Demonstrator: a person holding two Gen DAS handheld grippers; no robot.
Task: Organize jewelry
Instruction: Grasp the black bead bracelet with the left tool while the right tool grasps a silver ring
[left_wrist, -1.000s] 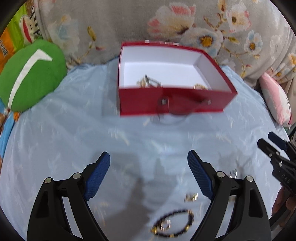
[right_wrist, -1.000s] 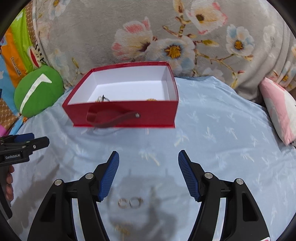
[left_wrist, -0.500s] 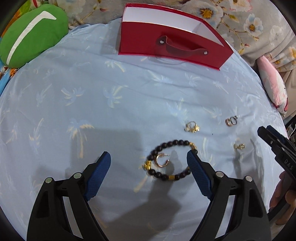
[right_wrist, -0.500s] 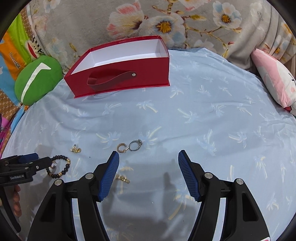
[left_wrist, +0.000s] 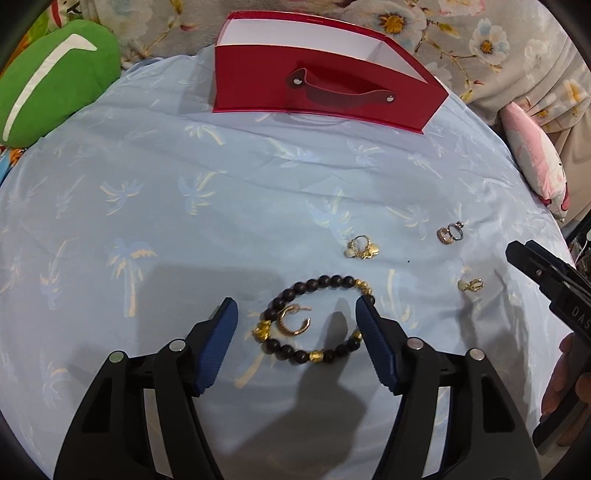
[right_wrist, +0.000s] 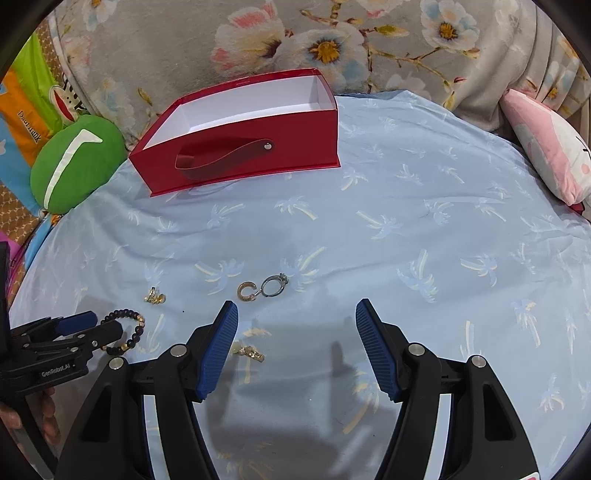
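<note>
Our left gripper (left_wrist: 297, 325), black frame, ribbed blue pads (left_wrist: 218, 347), silver pivot screws; our right gripper (right_wrist: 297, 325), identical build, white "GenRobot.AI" lettering

My left tongs (left_wrist: 296, 319): angled downward, jaws just been closing, still apart, gripping nothing. My right tongs (right_wrist: 296, 319): angled downward, jaws parted, empty. A hand (left_wrist: 565, 384) grips the right handle.

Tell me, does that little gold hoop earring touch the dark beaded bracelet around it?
Cannot tell. In the left wrist view the gold hoop earring lies inside the beaded bracelet, close against its left-hand beads, with no plain gap or contact.
</note>
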